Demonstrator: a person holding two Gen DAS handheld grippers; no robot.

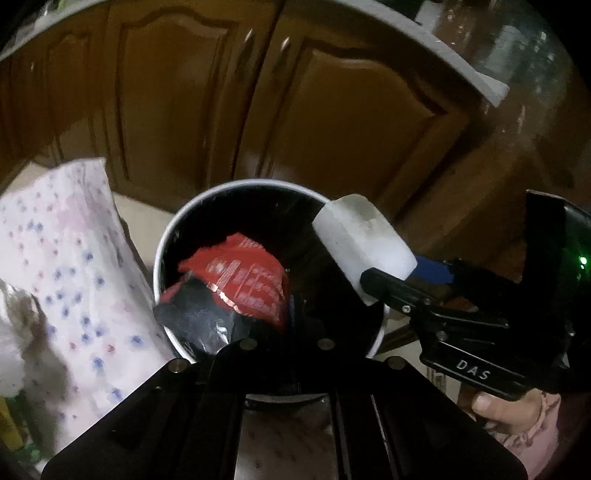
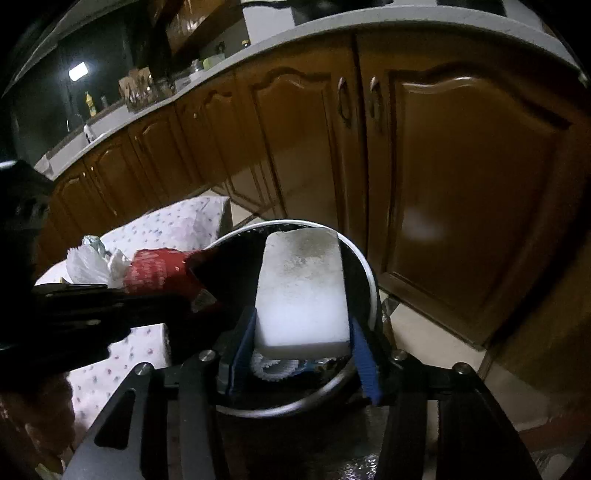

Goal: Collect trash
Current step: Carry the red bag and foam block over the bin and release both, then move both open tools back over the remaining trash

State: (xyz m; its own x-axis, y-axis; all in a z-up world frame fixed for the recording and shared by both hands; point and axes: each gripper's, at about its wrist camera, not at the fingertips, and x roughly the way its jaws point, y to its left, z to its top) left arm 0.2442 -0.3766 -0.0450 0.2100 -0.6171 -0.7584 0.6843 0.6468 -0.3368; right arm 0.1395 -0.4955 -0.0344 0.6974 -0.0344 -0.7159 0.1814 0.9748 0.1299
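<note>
A round trash bin (image 1: 166, 236) with a white rim and black liner stands before brown cabinets; it also shows in the right wrist view (image 2: 364, 266). My left gripper (image 1: 255, 325) is shut on a crumpled red and silver wrapper (image 1: 236, 280) and holds it over the bin's mouth; the wrapper also shows in the right wrist view (image 2: 159, 273). My right gripper (image 2: 301, 343) is shut on a white sponge block (image 2: 301, 288) with a grey-stained top, held over the bin's right rim. The block also shows in the left wrist view (image 1: 364, 240).
A table with a white, blue-and-pink dotted cloth (image 1: 62, 258) stands left of the bin, with crumpled white plastic (image 2: 90, 264) on it. Brown cabinet doors (image 2: 461, 184) under a grey counter (image 2: 406, 22) rise close behind. Tiled floor (image 2: 417, 328) lies right of the bin.
</note>
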